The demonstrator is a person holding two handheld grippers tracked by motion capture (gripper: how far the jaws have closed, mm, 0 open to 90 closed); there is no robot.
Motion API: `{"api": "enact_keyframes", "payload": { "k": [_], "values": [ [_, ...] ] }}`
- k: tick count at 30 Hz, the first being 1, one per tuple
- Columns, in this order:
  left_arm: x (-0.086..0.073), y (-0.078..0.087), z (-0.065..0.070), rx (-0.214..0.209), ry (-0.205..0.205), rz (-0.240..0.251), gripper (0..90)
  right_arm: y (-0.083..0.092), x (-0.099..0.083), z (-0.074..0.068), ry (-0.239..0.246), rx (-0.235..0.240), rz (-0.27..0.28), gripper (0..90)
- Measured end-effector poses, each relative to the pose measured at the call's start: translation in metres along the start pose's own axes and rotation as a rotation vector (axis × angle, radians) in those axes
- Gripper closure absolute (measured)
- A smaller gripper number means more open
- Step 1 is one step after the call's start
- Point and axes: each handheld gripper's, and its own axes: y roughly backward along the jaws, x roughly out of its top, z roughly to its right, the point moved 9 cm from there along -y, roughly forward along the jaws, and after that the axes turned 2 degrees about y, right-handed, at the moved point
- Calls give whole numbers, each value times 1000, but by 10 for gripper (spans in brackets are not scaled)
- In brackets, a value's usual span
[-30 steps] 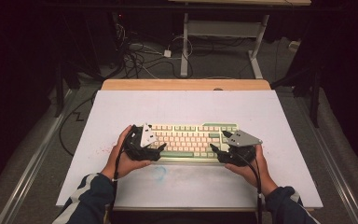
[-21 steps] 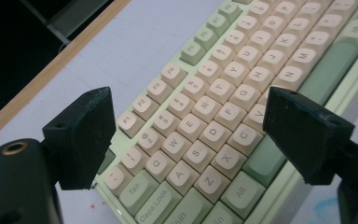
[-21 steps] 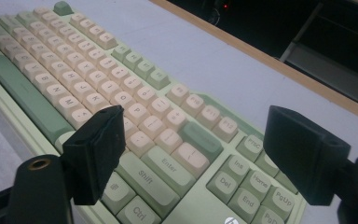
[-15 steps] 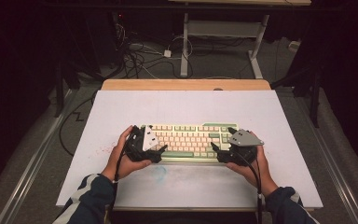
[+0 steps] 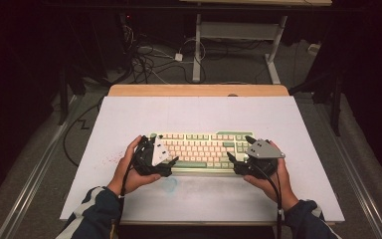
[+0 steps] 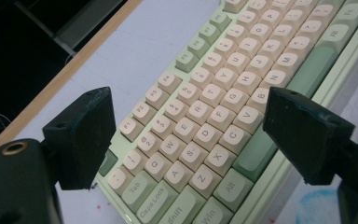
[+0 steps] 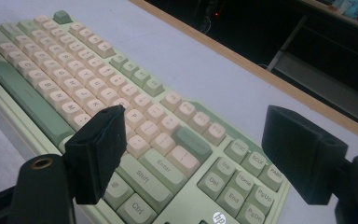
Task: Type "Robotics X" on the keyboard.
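Observation:
A cream and green keyboard (image 5: 199,149) lies flat on the white mat (image 5: 199,112), near the front middle. My left gripper (image 5: 163,150) is at its left end, open, with one jaw past the back edge and the other by the front edge. In the left gripper view the jaws (image 6: 186,116) stand wide apart over the keyboard (image 6: 223,93) at its Tab and Caps Lock corner. My right gripper (image 5: 239,148) is open at the right end. In its own view the right gripper (image 7: 193,130) spans the Enter and Shift keys of the keyboard (image 7: 74,79). I cannot tell whether either gripper touches the case.
The table's wooden far edge (image 5: 199,90) runs beyond the mat. Cables (image 5: 149,59) and a desk frame (image 5: 238,35) stand on the dark floor behind. A blue smudge (image 5: 169,184) and red specks mark the mat in front of the keyboard.
The left gripper has slid slightly toward me and the right gripper slightly to the right at the keyboard's ends. The keyboard has stayed in place.

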Motion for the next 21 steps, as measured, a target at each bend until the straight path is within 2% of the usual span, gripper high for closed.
{"api": "enact_keyframes", "payload": {
  "k": [4, 9, 21],
  "values": [
    [0, 4, 2, -1, -16, 4, 157, 4, 1, -2, 10, -3, 1, 231],
    [2, 10, 1, -2, -12, 15, 157, 8, 2, -2, 18, -2, 3, 232],
    [-1, 16, 1, 6, -37, 6, 157, 18, 0, 1, 36, -12, -2, 233]
  ]
}}
